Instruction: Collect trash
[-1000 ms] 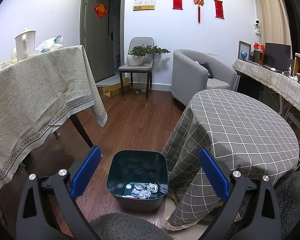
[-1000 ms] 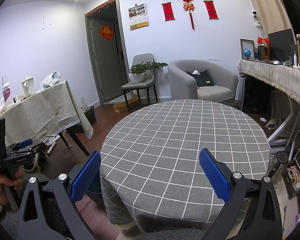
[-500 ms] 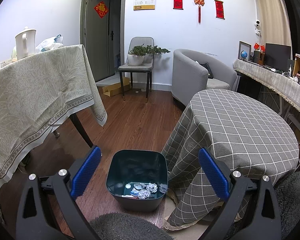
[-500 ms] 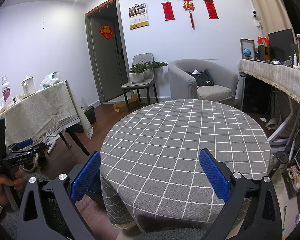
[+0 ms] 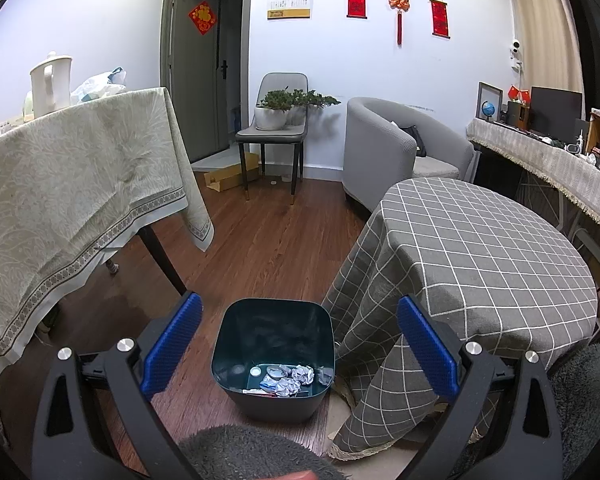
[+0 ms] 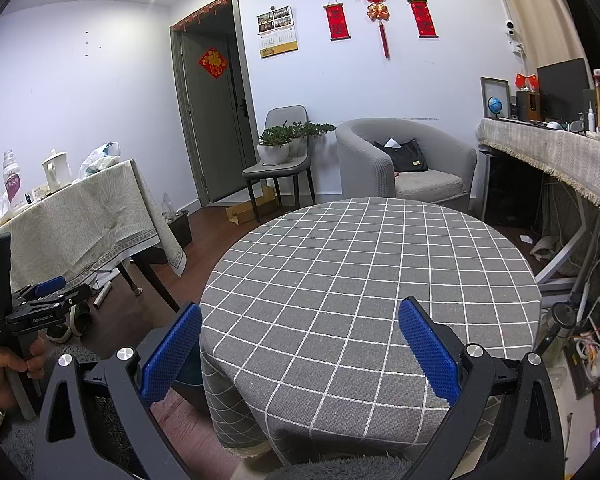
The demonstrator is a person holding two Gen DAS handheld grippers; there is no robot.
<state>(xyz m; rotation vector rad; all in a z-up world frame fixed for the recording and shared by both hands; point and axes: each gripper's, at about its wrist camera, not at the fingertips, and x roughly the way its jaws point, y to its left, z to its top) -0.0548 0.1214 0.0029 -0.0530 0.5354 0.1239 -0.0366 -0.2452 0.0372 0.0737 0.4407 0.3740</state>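
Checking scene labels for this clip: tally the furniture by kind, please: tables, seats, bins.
Tables: 2, the round table and the beige-cloth table.
Seats: 2, the chair and the armchair.
Bins: 2, the green bin and a small dark bin by the wall.
Total: 6.

I see a dark teal bin (image 5: 273, 356) at lower centre holding silvery crumpled foil (image 5: 295, 378); right of it, a grey tablecloth (image 5: 480, 264) with white grid. My gripper pads (image 5: 171, 346) are blue; the floor (image 5: 267, 248) is reddish-brown wood.
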